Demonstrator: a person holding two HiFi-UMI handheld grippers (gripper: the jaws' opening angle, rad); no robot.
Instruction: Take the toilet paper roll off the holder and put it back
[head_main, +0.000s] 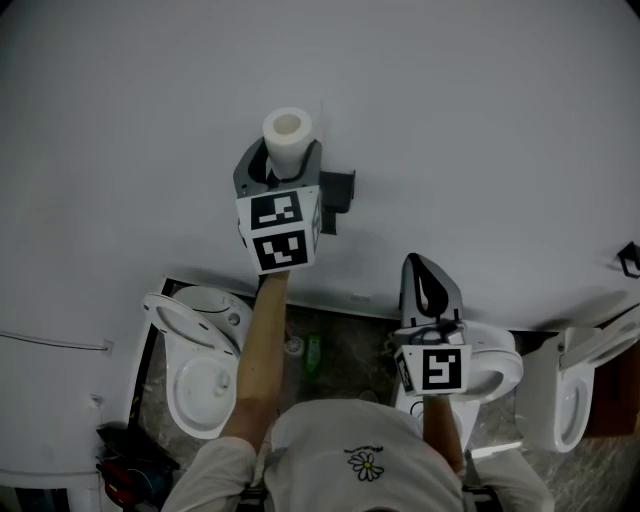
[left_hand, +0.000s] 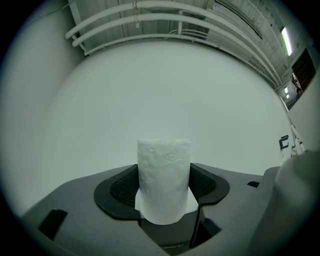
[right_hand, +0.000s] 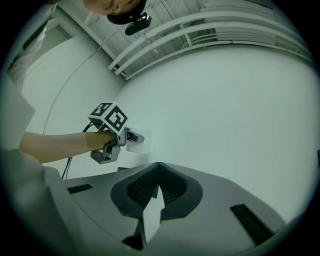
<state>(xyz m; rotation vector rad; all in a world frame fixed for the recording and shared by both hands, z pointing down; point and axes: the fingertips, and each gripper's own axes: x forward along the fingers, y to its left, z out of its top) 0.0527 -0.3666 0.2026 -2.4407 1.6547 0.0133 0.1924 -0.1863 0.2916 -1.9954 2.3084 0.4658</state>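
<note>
The white toilet paper roll (head_main: 287, 138) stands upright between the jaws of my left gripper (head_main: 285, 162), held up close to the white wall. In the left gripper view the roll (left_hand: 163, 180) fills the gap and both pads press its sides, so the left gripper (left_hand: 164, 192) is shut on it. The dark holder bracket (head_main: 339, 190) sticks out of the wall just right of the left gripper, with no roll on it. My right gripper (head_main: 428, 283) hangs lower and to the right, away from the holder. Its jaws (right_hand: 158, 175) meet at the tips with nothing between them.
Below me are white toilets (head_main: 200, 372) (head_main: 560, 395) on a dark floor, with a green bottle (head_main: 313, 352) between them. A thin cable (head_main: 60, 343) runs along the wall at the left. A small dark fitting (head_main: 628, 258) sits on the wall at the far right.
</note>
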